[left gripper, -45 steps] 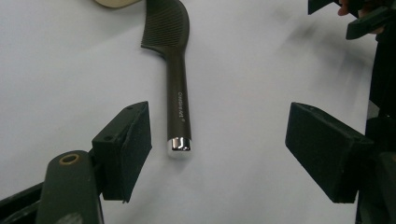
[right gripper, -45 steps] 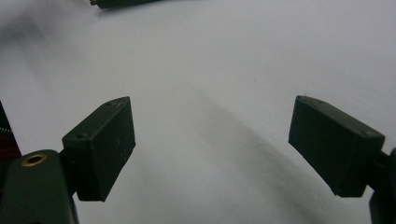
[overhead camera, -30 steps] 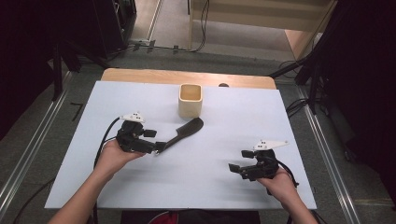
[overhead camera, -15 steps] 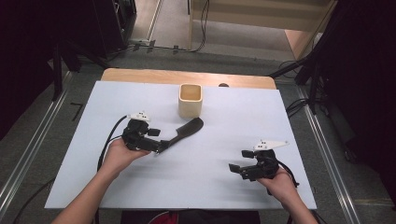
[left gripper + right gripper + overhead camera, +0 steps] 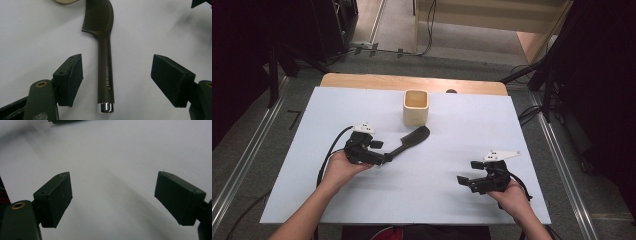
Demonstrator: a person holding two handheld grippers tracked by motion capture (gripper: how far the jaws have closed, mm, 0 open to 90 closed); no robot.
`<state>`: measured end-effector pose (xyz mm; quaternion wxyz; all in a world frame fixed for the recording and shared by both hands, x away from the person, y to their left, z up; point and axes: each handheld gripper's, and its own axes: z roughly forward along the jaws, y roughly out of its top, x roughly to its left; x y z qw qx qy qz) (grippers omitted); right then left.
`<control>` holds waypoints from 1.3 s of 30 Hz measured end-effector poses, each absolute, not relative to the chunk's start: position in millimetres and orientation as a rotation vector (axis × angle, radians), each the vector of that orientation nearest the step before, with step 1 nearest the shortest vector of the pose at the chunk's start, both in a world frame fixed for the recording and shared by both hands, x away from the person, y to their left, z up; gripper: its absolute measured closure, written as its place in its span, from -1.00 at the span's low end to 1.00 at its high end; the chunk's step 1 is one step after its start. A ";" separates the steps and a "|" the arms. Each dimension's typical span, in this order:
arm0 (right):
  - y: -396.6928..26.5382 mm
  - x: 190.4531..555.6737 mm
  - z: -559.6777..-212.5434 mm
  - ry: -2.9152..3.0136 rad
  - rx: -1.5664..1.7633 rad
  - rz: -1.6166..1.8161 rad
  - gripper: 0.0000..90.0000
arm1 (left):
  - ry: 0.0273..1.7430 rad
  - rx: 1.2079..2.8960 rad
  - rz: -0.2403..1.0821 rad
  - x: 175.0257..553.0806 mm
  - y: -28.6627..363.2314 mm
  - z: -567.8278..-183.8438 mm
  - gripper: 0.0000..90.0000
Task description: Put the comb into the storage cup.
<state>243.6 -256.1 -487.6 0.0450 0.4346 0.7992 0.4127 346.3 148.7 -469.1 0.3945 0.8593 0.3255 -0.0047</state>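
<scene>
A dark brown comb [image 5: 410,140] [image 5: 105,57] lies flat on the white table sheet [image 5: 362,100], its toothed head toward a cream square cup [image 5: 416,107]. The comb's handle, tipped by a chrome cap, lies between the jaws of my left gripper [image 5: 384,158] [image 5: 117,80]. Those jaws stand wide open, one on each side of the handle, touching nothing. My right gripper [image 5: 463,180] [image 5: 119,197] is open over bare sheet at the front right, with nothing between its jaws.
The cup's rim [image 5: 65,1] shows at the top edge of the left gripper view. A wooden strip [image 5: 412,82] borders the table's far edge. Metal rails [image 5: 562,165] run along both sides. Cables trail from both grippers.
My left gripper has moved right and forward, bringing its open jaws around the comb's handle end. The comb, the cup and my right gripper have stayed put.
</scene>
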 end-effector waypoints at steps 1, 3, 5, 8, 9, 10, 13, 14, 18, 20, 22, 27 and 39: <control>-256.0 243.6 -487.7 2.441 1.328 1.261 -0.71 | 0.826 2.179 -0.012 346.3 148.7 -469.1 -0.37; -256.0 243.5 -487.6 2.439 1.326 1.260 -0.71 | 0.830 2.175 -0.015 344.5 148.3 -472.0 -0.36; -256.0 243.5 -487.6 2.440 1.325 1.258 -0.71 | 0.830 2.180 -0.013 344.2 148.2 -472.9 -0.36; -255.6 243.4 -487.7 2.441 1.323 1.256 -0.71 | 0.832 2.181 -0.001 342.2 148.8 -474.9 -0.30; -255.5 243.5 -487.7 2.443 1.319 1.252 -0.71 | 0.831 2.175 0.002 340.0 148.6 -476.5 -0.28; -255.5 243.4 -487.7 2.443 1.318 1.251 -0.71 | 0.829 2.177 0.009 339.2 148.1 -477.6 -0.28; -255.2 243.2 -487.7 2.445 1.318 1.248 -0.71 | 0.823 2.182 0.047 336.9 148.7 -481.1 -0.22; -255.2 243.2 -487.7 2.445 1.318 1.248 -0.71 | 0.823 2.182 0.047 336.9 148.7 -481.1 -0.19; -254.7 243.0 -487.7 2.447 1.316 1.247 -0.71 | 0.848 2.181 0.030 336.7 149.9 -487.6 -0.15; -254.5 242.9 -487.8 2.448 1.318 1.246 -0.71 | 0.842 2.194 0.035 336.0 148.9 -490.0 -0.13; -254.4 243.0 -488.0 2.448 1.315 1.242 -0.71 | 0.840 2.219 0.046 335.1 146.1 -493.9 -0.13; -253.7 242.9 -488.1 2.448 1.316 1.241 -0.71 | 0.833 2.243 0.083 334.2 142.3 -497.2 -0.06; -253.7 243.3 -488.4 2.451 1.318 1.239 -0.71 | 0.827 2.245 0.201 324.6 137.5 -502.9 0.18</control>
